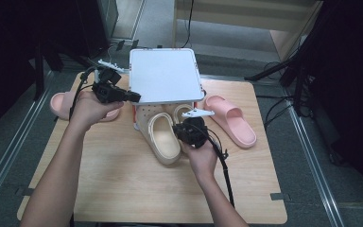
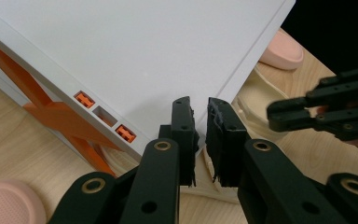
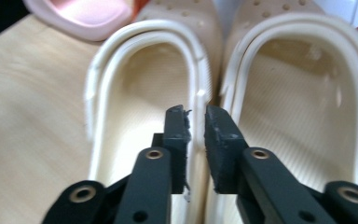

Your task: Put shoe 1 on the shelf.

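The two cream slippers (image 3: pixel 177 93) lie side by side mid-table, toes under the white lid (image 1: pixel 164 75), their adjoining inner rims clenched together by the right gripper (image 3: pixel 196 119), while the left gripper (image 2: pixel 200 112), at far left, grips the lid's near-left edge.

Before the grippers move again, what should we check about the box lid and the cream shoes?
1. Left gripper pinches the edge of the white lid: ok.
2. Lid lifted above the cream slippers: ok.
3. Right gripper closed on the two slippers' touching inner rims: ok.
4. Slipper toes under the lid, heels sticking out toward the person: ok.
5. Pink slipper lies clear at the right: ok.
6. Grip firm enough to pull both slippers: cannot tell.
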`<state>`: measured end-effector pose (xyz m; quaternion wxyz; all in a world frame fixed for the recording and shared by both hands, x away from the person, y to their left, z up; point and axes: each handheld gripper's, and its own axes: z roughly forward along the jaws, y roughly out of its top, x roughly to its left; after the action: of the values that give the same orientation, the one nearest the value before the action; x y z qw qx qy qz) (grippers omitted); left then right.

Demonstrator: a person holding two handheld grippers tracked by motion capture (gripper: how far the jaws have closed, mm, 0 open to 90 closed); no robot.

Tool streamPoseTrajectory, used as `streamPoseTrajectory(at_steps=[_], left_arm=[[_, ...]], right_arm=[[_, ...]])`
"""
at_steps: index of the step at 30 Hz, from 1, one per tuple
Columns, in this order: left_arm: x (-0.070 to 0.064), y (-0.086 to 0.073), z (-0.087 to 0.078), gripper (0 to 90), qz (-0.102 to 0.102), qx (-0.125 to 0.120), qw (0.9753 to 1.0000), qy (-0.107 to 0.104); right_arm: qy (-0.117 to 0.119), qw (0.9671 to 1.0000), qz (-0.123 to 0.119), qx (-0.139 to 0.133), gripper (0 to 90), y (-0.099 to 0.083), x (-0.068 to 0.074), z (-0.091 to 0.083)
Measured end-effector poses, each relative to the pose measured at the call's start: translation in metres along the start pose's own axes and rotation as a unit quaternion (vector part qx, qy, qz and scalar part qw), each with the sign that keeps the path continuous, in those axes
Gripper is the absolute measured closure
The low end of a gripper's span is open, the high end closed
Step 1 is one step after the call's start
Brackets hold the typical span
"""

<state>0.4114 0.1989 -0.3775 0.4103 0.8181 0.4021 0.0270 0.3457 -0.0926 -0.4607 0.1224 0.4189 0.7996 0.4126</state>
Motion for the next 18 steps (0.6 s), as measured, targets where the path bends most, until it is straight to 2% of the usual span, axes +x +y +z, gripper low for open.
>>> streamPoseTrajectory(at_steps=[4,6,9,12,18], left_arm=[[-0.001,0.0,0.0,81.0,0.001,0.001,1.0,0.003],[-0.001,0.0,0.0,81.0,0.002,0.001,1.0,0.002],[0.0,0.0,0.0,81.2,0.002,0.0,1.0,0.002],[-0.001,0.0,0.0,81.4,0.003,-0.001,1.0,0.001],[-0.001,0.0,0.0,81.5,0.004,-0.001,1.0,0.003]], right_arm=[[0.029,0.9996,0.003,0.003,90.0,-0.011,0.003,-0.013],[0.039,0.9992,0.005,0.006,90.0,-0.016,0.006,-0.019],[0.051,0.9986,-0.011,0.011,90.0,-0.026,0.011,-0.025],[0.06,0.9972,-0.038,0.025,90.0,-0.039,0.02,-0.029],[0.073,0.995,-0.05,0.046,90.0,-0.064,0.03,-0.028]])
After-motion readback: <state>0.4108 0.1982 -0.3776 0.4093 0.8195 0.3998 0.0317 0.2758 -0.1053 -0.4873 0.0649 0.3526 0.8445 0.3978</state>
